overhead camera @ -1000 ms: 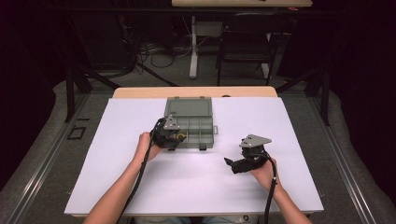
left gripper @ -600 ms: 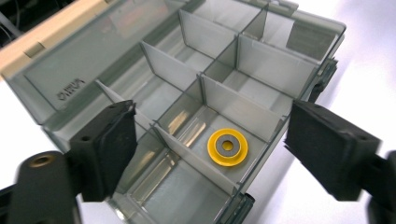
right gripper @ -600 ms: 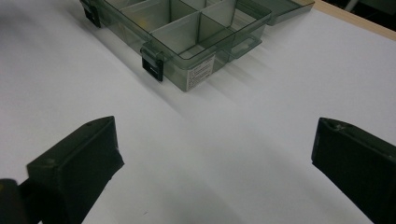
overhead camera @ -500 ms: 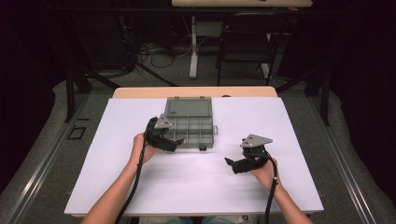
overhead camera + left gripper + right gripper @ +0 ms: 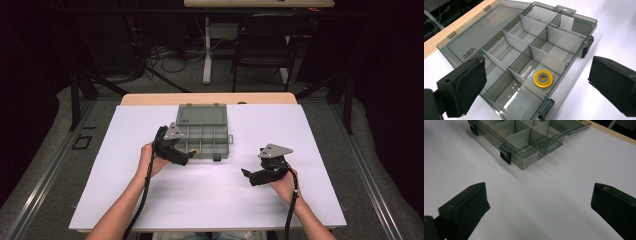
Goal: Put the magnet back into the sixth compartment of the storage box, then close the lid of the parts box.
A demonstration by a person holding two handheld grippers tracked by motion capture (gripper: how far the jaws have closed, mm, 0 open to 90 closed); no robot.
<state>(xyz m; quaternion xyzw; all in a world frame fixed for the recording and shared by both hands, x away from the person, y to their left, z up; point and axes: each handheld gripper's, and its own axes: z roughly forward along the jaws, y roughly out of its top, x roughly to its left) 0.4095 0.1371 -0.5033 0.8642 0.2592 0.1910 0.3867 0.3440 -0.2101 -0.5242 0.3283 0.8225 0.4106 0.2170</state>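
Right at the box's (image 5: pixel 202 135) near-left corner, the yellow ring (image 5: pixel 543 78) sits flat in a front cell, just ahead of the left gripper (image 5: pixel 534 82), jaws wide and empty after just opening, while the right gripper (image 5: pixel 252 176), also open, hangs well off toward the tabletop's near edge.

- The left black two-jaw gripper (image 5: pixel 186 159), in the middle left of the high view, has a chunky dark body topped by a grey three-cornered plate.
- The right black two-jaw gripper (image 5: pixel 246 173), lower right of centre, carries the same grey plate, with small dark dots near its corners.
- A black cable trails from each gripper toward the bottom edge of the frame.
- In both gripper views the jaws are matt black blocks with flat, foam-like inner pads (image 5: pixel 471 83); a small round hole sits on the left jaw's top face.
- The person's forearms are bare, with no sleeves in view.
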